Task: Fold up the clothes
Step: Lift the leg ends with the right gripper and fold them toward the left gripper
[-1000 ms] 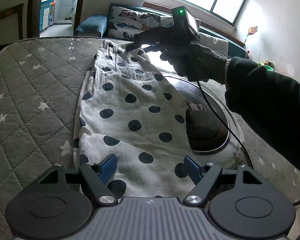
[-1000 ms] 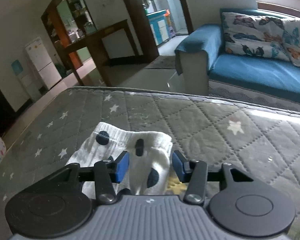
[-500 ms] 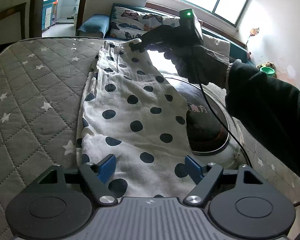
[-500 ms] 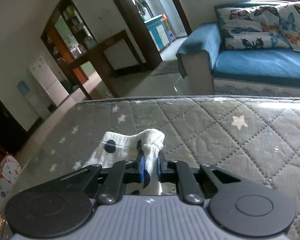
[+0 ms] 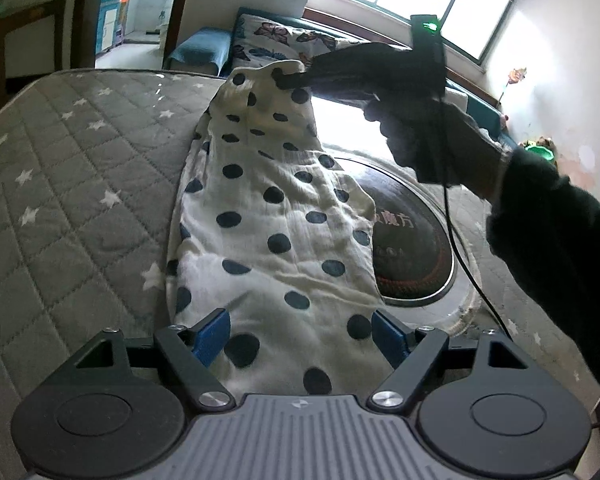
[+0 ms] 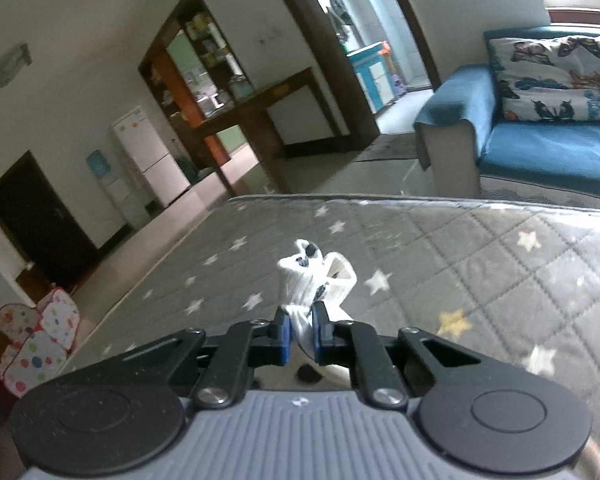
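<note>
We see the right gripper point(image 6: 299, 332) clamped on the far end of the polka-dot garment point(image 5: 276, 232) – lifted off the quilted mattress point(image 5: 68, 184); left gripper point(image 5: 300, 332) gapes wide, empty.

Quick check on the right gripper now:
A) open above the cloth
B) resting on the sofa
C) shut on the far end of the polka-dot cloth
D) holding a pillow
C: the right gripper has its blue fingers pinched on a bunched end of the polka-dot cloth, lifted off the quilted mattress.
</note>
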A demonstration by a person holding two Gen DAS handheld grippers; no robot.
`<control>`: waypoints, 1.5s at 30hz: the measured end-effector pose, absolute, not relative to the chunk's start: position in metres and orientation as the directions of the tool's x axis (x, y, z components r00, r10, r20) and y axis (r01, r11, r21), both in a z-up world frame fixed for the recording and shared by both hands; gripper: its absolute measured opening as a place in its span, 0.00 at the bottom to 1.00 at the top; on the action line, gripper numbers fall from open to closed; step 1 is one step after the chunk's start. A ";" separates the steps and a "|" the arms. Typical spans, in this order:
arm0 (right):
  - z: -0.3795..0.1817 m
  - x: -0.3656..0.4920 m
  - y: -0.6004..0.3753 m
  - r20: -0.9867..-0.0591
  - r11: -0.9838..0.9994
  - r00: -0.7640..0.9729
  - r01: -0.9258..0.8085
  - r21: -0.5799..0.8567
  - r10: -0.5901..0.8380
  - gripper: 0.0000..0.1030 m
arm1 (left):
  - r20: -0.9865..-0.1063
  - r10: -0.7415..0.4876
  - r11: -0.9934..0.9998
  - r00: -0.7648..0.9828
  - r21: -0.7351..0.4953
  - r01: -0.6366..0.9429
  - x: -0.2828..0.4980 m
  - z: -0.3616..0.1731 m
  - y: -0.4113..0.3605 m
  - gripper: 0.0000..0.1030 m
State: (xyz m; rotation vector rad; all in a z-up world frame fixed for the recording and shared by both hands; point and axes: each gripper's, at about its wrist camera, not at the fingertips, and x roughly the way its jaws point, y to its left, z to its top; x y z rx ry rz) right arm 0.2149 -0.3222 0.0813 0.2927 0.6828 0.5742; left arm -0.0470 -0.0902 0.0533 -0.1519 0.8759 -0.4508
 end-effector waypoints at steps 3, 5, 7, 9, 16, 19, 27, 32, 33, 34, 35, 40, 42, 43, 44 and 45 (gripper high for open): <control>0.085 0.192 -0.318 -0.504 0.789 0.610 -0.428 0.440 0.612 0.08 | -0.695 -0.457 0.888 0.555 -0.321 0.330 -0.058 0.058 -0.089 0.77; 0.087 0.177 -0.314 -0.504 0.782 0.600 -0.446 0.435 0.622 0.08 | -0.694 -0.460 0.886 0.555 -0.320 0.335 -0.064 0.059 -0.089 0.77; 0.089 0.158 -0.309 -0.503 0.770 0.584 -0.460 0.441 0.637 0.08 | -0.695 -0.457 0.888 0.554 -0.321 0.329 -0.068 0.059 -0.088 0.77; 0.088 0.142 -0.306 -0.503 0.761 0.571 -0.471 0.446 0.649 0.08 | -0.698 -0.456 0.889 0.553 -0.329 0.318 -0.071 0.058 -0.085 0.77; 0.085 0.083 -0.293 -0.500 0.725 0.525 -0.511 0.462 0.689 0.08 | -0.700 -0.441 0.897 0.561 -0.320 0.306 -0.084 0.053 -0.075 0.77; 0.086 0.061 -0.290 -0.501 0.715 0.512 -0.522 0.465 0.698 0.08 | -0.699 -0.434 0.901 0.569 -0.324 0.289 -0.087 0.049 -0.069 0.77; 0.093 0.001 -0.282 -0.509 0.692 0.477 -0.579 0.432 0.716 0.08 | -0.692 -0.430 0.903 0.581 -0.320 0.287 -0.099 0.049 -0.061 0.73; 0.100 -0.036 -0.274 -0.508 0.663 0.449 -0.634 0.399 0.735 0.08 | -0.689 -0.417 0.908 0.593 -0.293 0.298 -0.106 0.053 -0.060 0.70; 0.102 -0.044 -0.272 -0.508 0.659 0.447 -0.644 0.389 0.737 0.08 | -0.691 -0.414 0.910 0.592 -0.289 0.298 -0.107 0.052 -0.059 0.69; 0.104 -0.051 -0.270 -0.509 0.655 0.445 -0.657 0.373 0.737 0.08 | -0.693 -0.413 0.910 0.591 -0.288 0.298 -0.109 0.051 -0.059 0.69; 0.107 -0.060 -0.269 -0.507 0.646 0.440 -0.673 0.361 0.741 0.08 | -0.695 -0.413 0.910 0.588 -0.287 0.299 -0.110 0.050 -0.058 0.67; 0.113 -0.094 -0.265 -0.506 0.621 0.426 -0.716 0.319 0.750 0.08 | -0.714 -0.393 0.918 0.579 -0.269 0.291 -0.116 0.044 -0.055 0.66; 0.112 -0.107 -0.262 -0.521 0.613 0.421 -0.741 0.276 0.743 0.08 | -0.719 -0.388 0.921 0.577 -0.272 0.280 -0.117 0.042 -0.051 0.66; 0.110 -0.114 -0.261 -0.533 0.609 0.420 -0.754 0.245 0.735 0.08 | -0.720 -0.386 0.922 0.577 -0.273 0.275 -0.118 0.041 -0.050 0.66; 0.109 -0.122 -0.257 -0.545 0.600 0.415 -0.771 0.215 0.728 0.08 | -0.719 -0.384 0.923 0.579 -0.273 0.272 -0.119 0.041 -0.048 0.66; 0.107 -0.130 -0.254 -0.557 0.590 0.411 -0.786 0.184 0.722 0.08 | -0.719 -0.381 0.924 0.581 -0.271 0.270 -0.119 0.041 -0.047 0.66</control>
